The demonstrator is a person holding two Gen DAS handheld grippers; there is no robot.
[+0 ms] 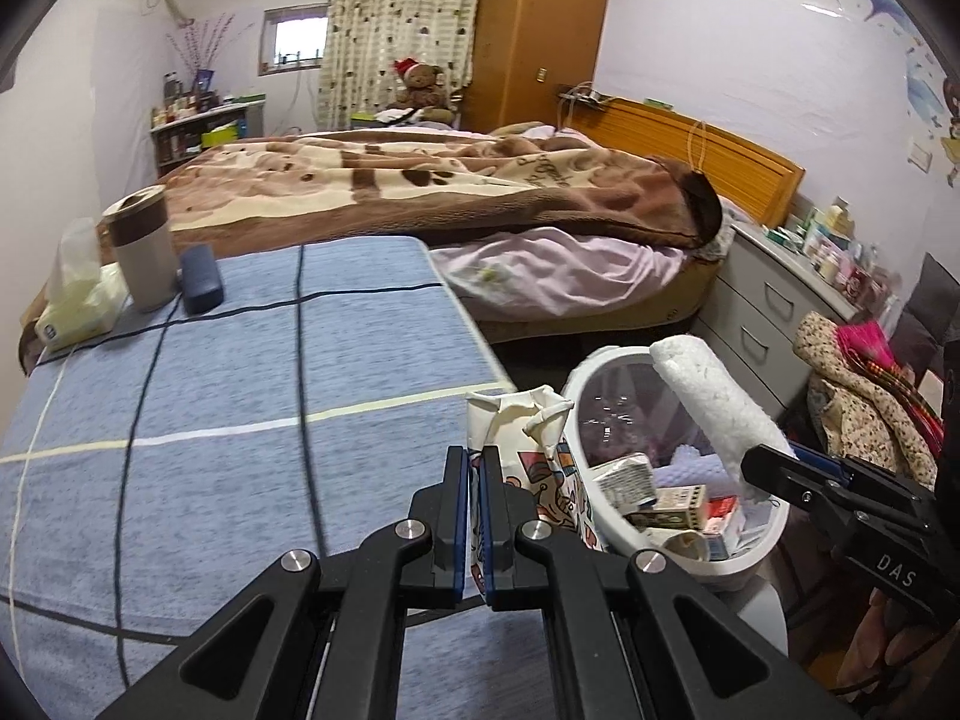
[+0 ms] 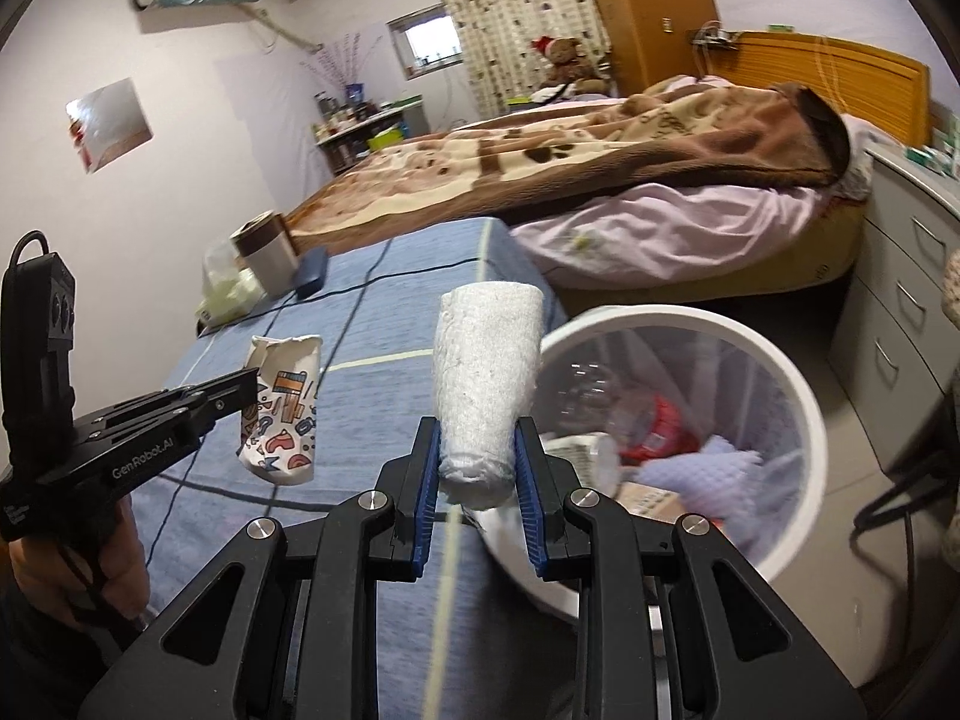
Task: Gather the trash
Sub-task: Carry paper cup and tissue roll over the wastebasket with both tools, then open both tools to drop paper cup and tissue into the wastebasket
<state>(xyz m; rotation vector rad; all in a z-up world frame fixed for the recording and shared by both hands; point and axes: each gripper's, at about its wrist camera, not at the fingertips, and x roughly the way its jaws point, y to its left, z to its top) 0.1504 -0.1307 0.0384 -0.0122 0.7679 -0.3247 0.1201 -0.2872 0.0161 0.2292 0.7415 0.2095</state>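
Observation:
My left gripper (image 1: 474, 468) is shut on a crushed printed paper cup (image 1: 528, 438), held above the blue cloth at the table's right edge; the cup also shows in the right wrist view (image 2: 282, 414). My right gripper (image 2: 478, 450) is shut on a white foam roll (image 2: 483, 384), held upright beside the rim of the white trash bin (image 2: 804, 396). In the left wrist view the foam roll (image 1: 714, 402) reaches over the bin (image 1: 612, 360), which holds cartons, wrappers and a crushed bottle.
On the blue checked tablecloth (image 1: 240, 396) stand a tissue pack (image 1: 78, 306), a brown-and-grey tumbler (image 1: 141, 246) and a dark blue case (image 1: 201, 279) at the far left. A bed (image 1: 480, 192) lies behind, grey drawers (image 1: 774, 300) to the right.

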